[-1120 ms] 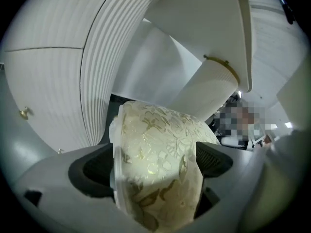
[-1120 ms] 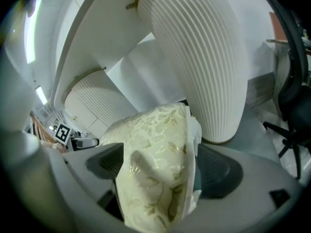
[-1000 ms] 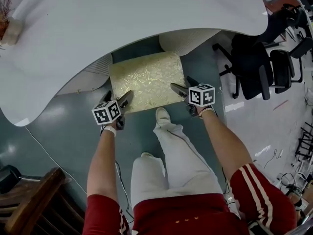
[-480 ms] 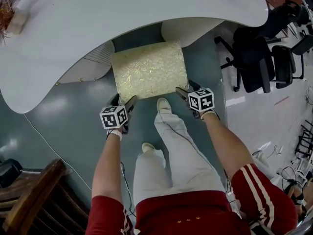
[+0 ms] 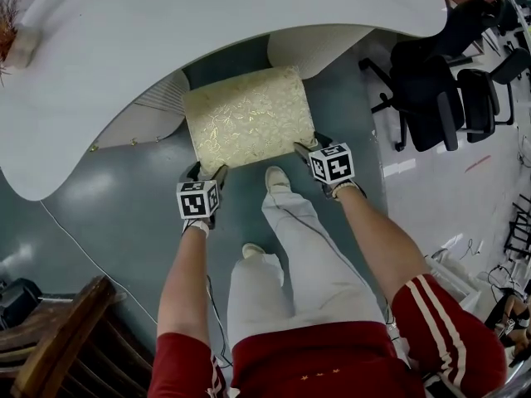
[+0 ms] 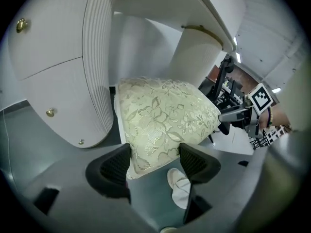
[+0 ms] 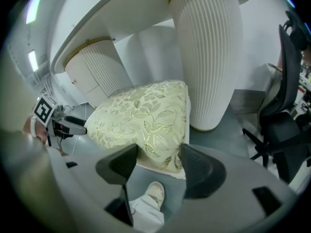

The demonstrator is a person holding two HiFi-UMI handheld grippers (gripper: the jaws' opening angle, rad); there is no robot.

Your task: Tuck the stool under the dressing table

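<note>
Gripping at both near corners now: the left tongs sit on the stool's 7 o'clock corner, the right tongs on its 5 o'clock corner. In the left gripper view, the left tongs have just been closing, roughly half open. The pale floral cushion corner fills the gap and meets both ribbed pads, so that's a clamp on the stool. It's the same in the right gripper view. The right tongs have just been closing to about the same spread, pinching the cushion's corner between their pads.

The stool stands on the teal floor at 12 o'clock from the person. It sits between the two ribbed white pedestals of the dressing table, its far edge just at the lip of the white top. Most of the gold-patterned seat is out in the open.

A white shoe is planted just beside the stool's near edge, between the two tongs. A black office chair waits at 2 o'clock, well apart, and a wooden chair is at 8 o'clock.
</note>
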